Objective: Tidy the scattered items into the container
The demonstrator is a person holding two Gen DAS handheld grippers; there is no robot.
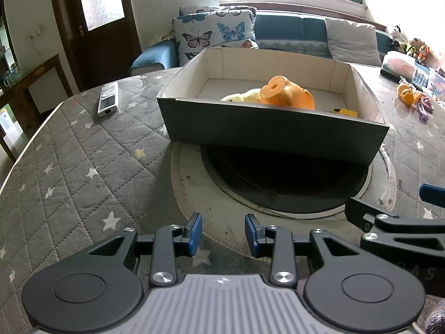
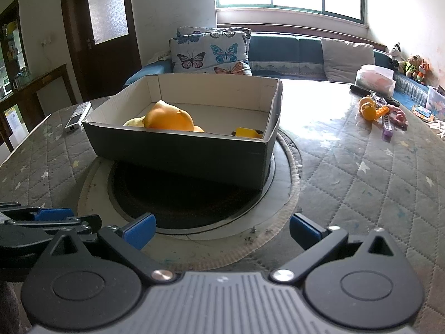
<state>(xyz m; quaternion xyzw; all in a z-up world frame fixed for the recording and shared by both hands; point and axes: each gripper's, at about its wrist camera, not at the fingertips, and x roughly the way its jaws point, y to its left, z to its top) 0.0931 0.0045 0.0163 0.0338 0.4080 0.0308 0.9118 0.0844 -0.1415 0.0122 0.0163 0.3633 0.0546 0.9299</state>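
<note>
A dark cardboard box [image 1: 267, 128] with a pale inside stands on a round dark hotplate; it also shows in the right wrist view [image 2: 178, 150]. Inside lie an orange toy [image 1: 286, 93] [image 2: 169, 118], a pale yellow item [image 1: 244, 97] and a small yellow piece [image 1: 345, 112] [image 2: 246, 132]. Scattered toys [image 1: 414, 97] [image 2: 381, 114] lie on the table at the far right: an orange one, a yellow one, a pink one and a purple one. My left gripper [image 1: 222, 233] is open and empty in front of the box. My right gripper [image 2: 222, 231] is open wide and empty.
A silver remote [image 1: 108, 98] [image 2: 78, 117] lies left of the box. A clear plastic tub [image 2: 375, 79] and a black remote [image 2: 361, 89] sit at the far right. The grey quilted star cloth [image 1: 83, 167] covers the table. A sofa with cushions stands behind.
</note>
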